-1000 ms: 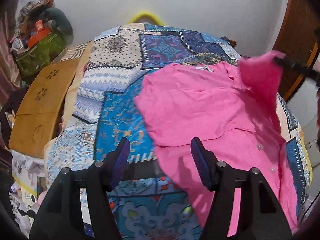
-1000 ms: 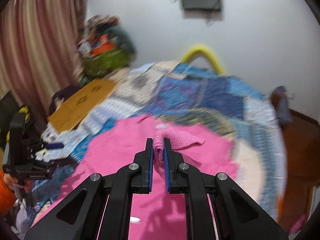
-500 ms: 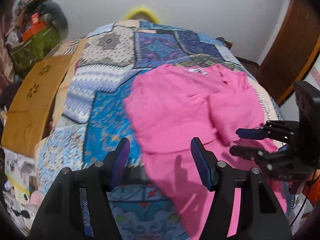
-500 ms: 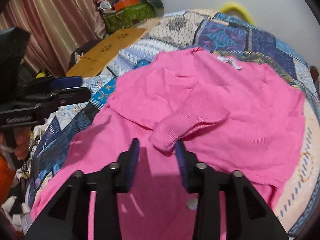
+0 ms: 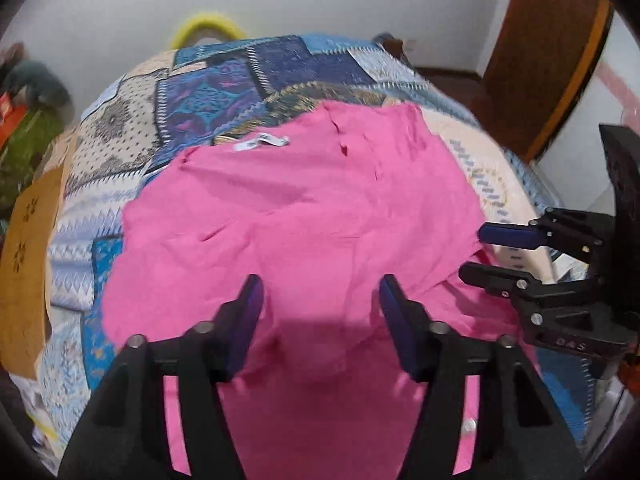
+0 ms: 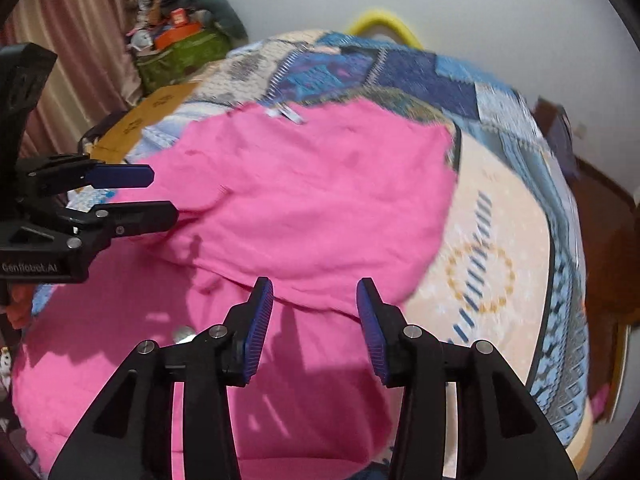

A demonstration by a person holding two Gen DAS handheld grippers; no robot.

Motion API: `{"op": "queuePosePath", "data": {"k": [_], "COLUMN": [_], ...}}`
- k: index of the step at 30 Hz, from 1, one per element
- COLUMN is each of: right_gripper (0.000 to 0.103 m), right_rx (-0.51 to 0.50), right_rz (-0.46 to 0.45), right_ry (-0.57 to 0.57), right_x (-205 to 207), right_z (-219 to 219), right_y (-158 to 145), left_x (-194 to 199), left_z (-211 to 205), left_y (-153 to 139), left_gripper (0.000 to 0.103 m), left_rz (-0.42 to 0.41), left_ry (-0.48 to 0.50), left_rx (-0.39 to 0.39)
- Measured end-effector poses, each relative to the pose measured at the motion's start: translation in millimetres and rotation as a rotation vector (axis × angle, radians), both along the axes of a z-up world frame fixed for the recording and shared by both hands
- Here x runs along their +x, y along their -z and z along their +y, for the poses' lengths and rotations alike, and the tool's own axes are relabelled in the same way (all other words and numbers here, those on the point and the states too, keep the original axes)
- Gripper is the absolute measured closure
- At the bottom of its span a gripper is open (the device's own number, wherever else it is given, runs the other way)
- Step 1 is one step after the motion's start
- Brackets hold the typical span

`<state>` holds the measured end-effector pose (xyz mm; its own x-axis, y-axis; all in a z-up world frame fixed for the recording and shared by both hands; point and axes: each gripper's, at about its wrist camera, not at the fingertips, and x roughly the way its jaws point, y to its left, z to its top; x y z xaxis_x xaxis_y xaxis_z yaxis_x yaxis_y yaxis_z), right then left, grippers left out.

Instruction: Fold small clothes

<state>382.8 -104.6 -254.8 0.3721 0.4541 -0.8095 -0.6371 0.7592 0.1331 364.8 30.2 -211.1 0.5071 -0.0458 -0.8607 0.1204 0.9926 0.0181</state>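
Observation:
A pink garment (image 5: 304, 216) lies spread on a patchwork bedspread (image 5: 240, 80), a white label (image 5: 262, 142) at its far collar edge; its sleeves are folded in over the body. My left gripper (image 5: 320, 304) is open and empty, hovering over the garment's near part. My right gripper (image 6: 316, 300) is open and empty above the garment (image 6: 312, 184), near its right edge. Each gripper shows in the other view: the right one (image 5: 476, 252) at the garment's right side, the left one (image 6: 160, 196) at its left side.
A tan wooden board (image 5: 24, 240) lies along the bed's left edge. A green bag with clutter (image 6: 180, 52) stands at the far left by a curtain. A yellow hoop (image 6: 380, 24) is behind the bed. A brown door (image 5: 540, 60) is at the right.
My right gripper let go of the pink sleeve, which now lies folded on the body. Both grippers have moved closer over the garment's near part, jaws open.

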Motion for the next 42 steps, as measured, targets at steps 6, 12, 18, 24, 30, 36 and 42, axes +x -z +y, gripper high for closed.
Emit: {"op": "queuePosePath", "data": {"k": [6, 12, 18, 24, 30, 36, 42], "right_gripper": [0.063, 0.063, 0.063, 0.055, 0.052, 0.061, 0.097], "right_rx": [0.006, 0.001, 0.020, 0.038, 0.034, -0.024, -0.053], "right_rz": [0.036, 0.051, 0.056, 0.057, 0.102, 0.074, 0.050], "right_ry": [-0.011, -0.014, -0.052, -0.177, -0.267, -0.283, -0.236], "right_x": [2.1, -0.8, -24.3, -82.7, -147.4, -175.4, -175.0], "right_z": [-6.4, -11.7, -8.7, 15.4, 27.8, 25.5, 0.1], "right_y": [20.5, 18.3, -3.2, -21.1, -8.2, 11.2, 7.2], "left_x": [9.2, 0.1, -44.2, -110.2, -167.9, -200.7, -203.0], "left_z": [15.5, 73.8, 106.2, 94.7, 82.9, 64.2, 70.6], "left_y": [18.2, 11.1, -4.8, -22.3, -17.1, -4.5, 0.9], "left_gripper": [0.080, 0.080, 0.079, 0.048, 0.043, 0.036, 0.035], "left_rz": [0.016, 0.035, 0.049, 0.016, 0.060, 0.024, 0.018], "left_ry": [-0.062, -0.219, -0.255, -0.212, -0.176, -0.161, -0.196], "left_rx": [0.080, 0.052, -0.028, -0.035, -0.106, -0.046, -0.096]}}
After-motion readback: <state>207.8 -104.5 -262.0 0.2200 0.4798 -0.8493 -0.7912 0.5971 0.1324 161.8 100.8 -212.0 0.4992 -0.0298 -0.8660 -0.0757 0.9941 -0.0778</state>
